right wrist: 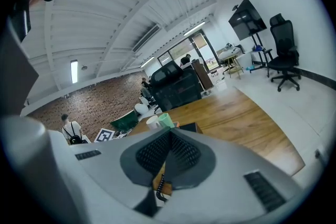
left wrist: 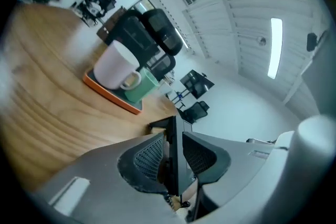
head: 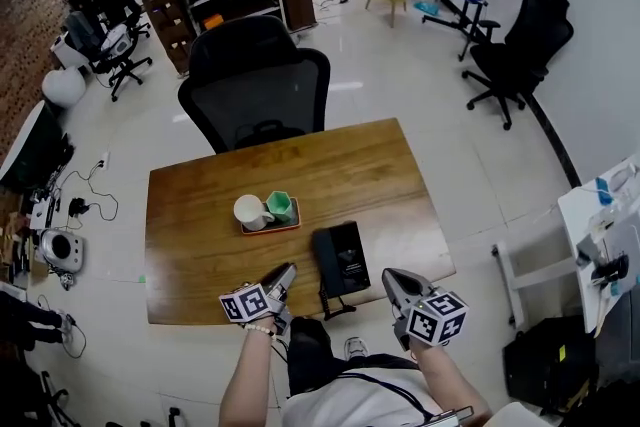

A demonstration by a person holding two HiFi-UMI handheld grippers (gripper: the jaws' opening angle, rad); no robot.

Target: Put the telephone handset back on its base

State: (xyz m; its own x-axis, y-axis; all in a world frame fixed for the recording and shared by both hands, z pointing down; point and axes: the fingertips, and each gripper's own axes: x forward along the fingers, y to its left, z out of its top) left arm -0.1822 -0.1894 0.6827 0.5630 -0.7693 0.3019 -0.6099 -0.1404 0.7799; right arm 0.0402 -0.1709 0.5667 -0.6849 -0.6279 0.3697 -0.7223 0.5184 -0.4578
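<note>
Handset (head: 322, 265) apparently seated on telephone base (head: 352, 257); left gripper (head: 287, 273) jaws apart, right gripper (head: 392, 278) closed, empty; next, withdraw left clear

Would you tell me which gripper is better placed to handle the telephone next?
Left, probably. The left gripper points at the telephone from close by, jaws slightly apart; the right gripper sits on its other side, jaws shut.

No text can be read; faint marks on the telephone (head: 341, 260) may be lettering
</note>
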